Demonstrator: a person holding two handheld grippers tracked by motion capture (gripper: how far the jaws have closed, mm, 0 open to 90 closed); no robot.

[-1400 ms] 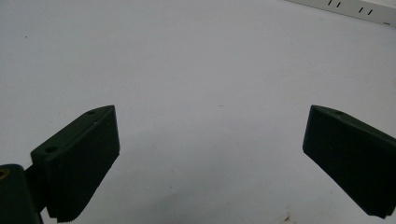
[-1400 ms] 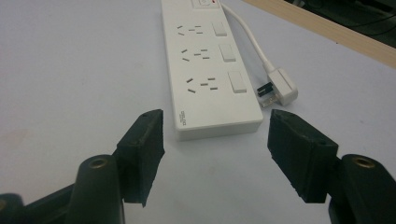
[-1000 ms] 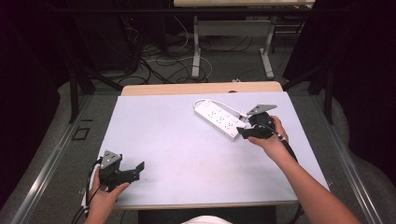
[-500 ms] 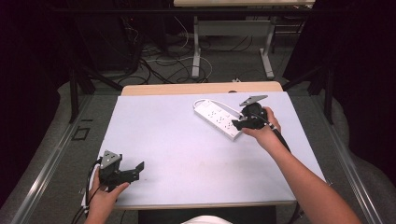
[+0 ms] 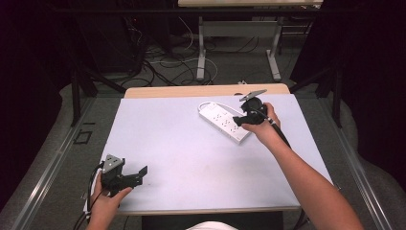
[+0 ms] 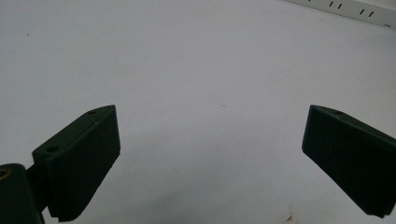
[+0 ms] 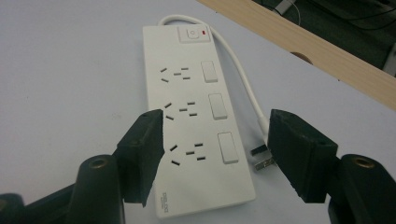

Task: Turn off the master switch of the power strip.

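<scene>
A: What is being shown in the high view?

B: A white power strip (image 5: 224, 121) is being seen lying flat at the far right of the pale surface (image 5: 182, 153), set at a slant. The right gripper (image 5: 238, 120) is being held over the strip's near end by the right hand (image 5: 261, 125). The left gripper (image 5: 142, 173) is being held low at the near left corner by the left hand (image 5: 106, 199), well apart from the strip.

A: And in the left gripper view?

B: The left gripper (image 6: 210, 163) is being kept wide open, with nothing but bare surface (image 6: 187, 60) being seen between its jaws. An edge of the power strip (image 6: 345, 5) is being seen at the top right, far off.

A: And in the right gripper view?

B: The right gripper (image 7: 215, 154) is being held open above the power strip (image 7: 191, 116), with the jaws being kept apart to either side of the nearest socket row; the strip is not being pressed. Three socket rows with rocker switches and a main switch (image 7: 192, 33) at the far end are being shown. The strip's white cord (image 7: 243, 74) is being seen curving back along the right side, with its plug (image 7: 262, 156) lying on the surface (image 7: 70, 70) just beside the strip, near the right jaw.
</scene>
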